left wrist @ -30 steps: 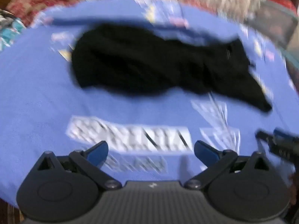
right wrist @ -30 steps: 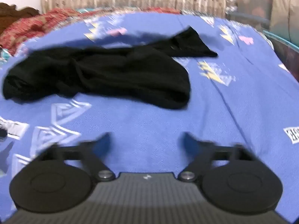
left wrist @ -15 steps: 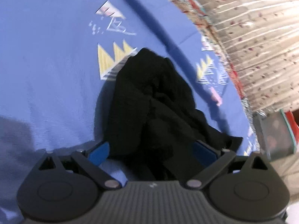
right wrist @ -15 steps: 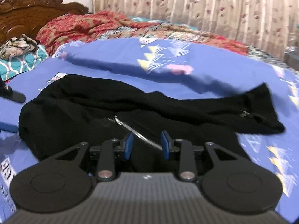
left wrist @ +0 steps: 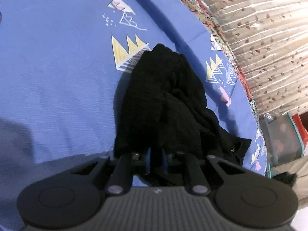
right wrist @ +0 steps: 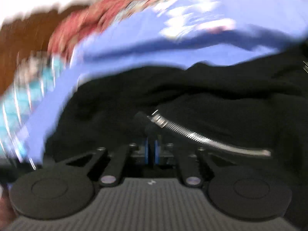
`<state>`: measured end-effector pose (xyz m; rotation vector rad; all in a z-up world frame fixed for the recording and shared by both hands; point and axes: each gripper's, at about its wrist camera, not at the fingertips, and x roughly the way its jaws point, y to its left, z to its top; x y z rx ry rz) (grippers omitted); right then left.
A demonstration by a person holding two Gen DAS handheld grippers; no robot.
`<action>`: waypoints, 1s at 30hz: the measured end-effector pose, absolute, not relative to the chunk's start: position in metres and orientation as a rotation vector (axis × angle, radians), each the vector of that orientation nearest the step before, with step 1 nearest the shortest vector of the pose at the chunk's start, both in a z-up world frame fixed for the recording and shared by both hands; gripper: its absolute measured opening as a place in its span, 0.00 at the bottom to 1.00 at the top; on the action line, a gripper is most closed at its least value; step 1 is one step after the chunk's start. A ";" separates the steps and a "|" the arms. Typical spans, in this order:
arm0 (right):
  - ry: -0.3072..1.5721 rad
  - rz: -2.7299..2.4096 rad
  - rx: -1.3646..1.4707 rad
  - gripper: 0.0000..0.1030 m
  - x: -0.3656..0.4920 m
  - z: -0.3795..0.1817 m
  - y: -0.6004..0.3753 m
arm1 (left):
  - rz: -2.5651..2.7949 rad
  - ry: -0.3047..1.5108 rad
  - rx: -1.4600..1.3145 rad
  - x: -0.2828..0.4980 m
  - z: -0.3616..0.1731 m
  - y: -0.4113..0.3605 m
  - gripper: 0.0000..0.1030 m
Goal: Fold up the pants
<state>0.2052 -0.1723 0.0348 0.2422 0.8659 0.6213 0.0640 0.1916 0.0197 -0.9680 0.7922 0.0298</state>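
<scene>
On the blue bedsheet [left wrist: 57, 80] the black pants [left wrist: 165, 104] lay bunched. Half a second earlier the left gripper [left wrist: 156, 159] had stood wide open; now its fingers were clamped on the fabric's near edge. The right gripper [right wrist: 151, 150], pinched together beside the zipper [right wrist: 192, 134], also held cloth; both ends secured, spreading could likely begin.

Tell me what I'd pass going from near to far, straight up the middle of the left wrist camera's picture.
left hand-held gripper, shut on black cloth → black pants in a crumpled heap → yellow triangle print → blue bedsheet → red patterned blanket at the bed's edge → beige curtain
</scene>
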 end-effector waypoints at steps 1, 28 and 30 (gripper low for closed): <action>0.841 0.613 0.301 0.04 0.203 0.043 -0.189 | 0.027 0.789 -0.958 0.064 0.021 0.192 0.10; 0.445 -0.387 0.884 0.14 0.010 0.056 -0.559 | 0.030 0.852 -0.848 0.012 0.058 0.208 0.43; 0.487 -0.323 0.885 0.34 0.007 0.051 -0.547 | -0.011 0.851 -0.907 0.006 0.048 0.202 0.58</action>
